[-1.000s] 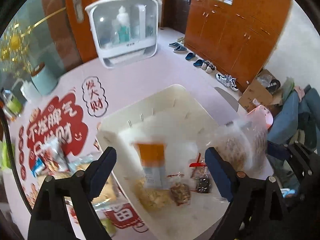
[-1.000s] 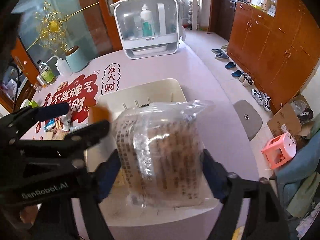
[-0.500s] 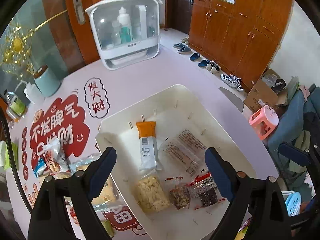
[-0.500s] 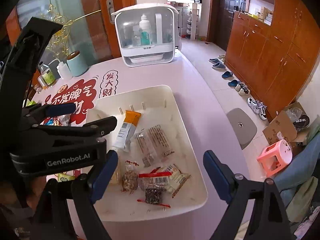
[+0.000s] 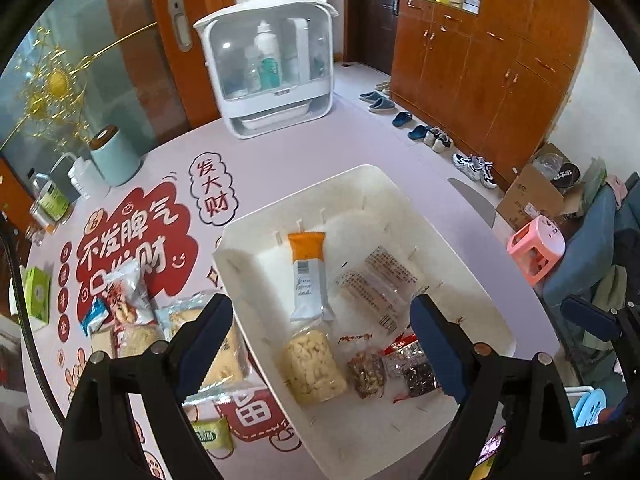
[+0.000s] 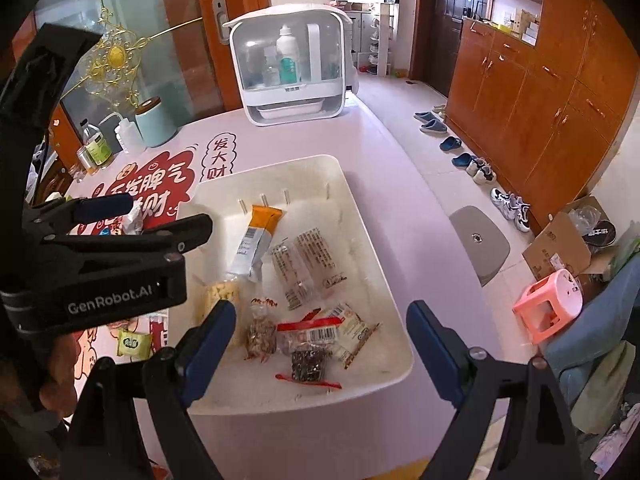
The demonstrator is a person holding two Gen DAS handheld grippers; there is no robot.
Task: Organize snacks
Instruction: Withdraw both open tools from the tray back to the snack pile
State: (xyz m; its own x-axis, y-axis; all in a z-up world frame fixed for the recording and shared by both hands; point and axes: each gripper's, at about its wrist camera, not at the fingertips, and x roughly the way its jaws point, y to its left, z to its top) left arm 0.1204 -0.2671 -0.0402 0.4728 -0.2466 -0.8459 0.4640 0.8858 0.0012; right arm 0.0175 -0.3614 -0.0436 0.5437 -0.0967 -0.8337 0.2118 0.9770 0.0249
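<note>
A white tray (image 5: 472,280) (image 6: 376,240) on the pink table holds several snacks: an orange-topped bar (image 5: 308,276) (image 6: 256,240), a clear cracker pack (image 5: 376,284) (image 6: 308,264), a yellow puffed snack bag (image 5: 312,364), a nut bag (image 5: 366,372) (image 6: 262,334) and a dark fruit bag (image 5: 418,372) (image 6: 310,364). My left gripper (image 5: 322,350) is open and empty above the tray's near left; it also shows in the right wrist view (image 6: 120,220). My right gripper (image 6: 320,354) is open and empty above the tray's near edge. Loose snacks (image 5: 132,304) lie left of the tray.
A white cosmetics box (image 5: 272,68) (image 6: 292,68) stands at the far table edge. A teal canister (image 5: 114,156) and bottles (image 5: 50,200) stand far left. A small green packet (image 5: 210,434) (image 6: 132,342) lies near the front. The table edge drops to the floor on the right.
My right gripper let go of the clear cracker pack, which now lies in the tray. The right gripper pulled back and stands open. The left gripper barely moved.
</note>
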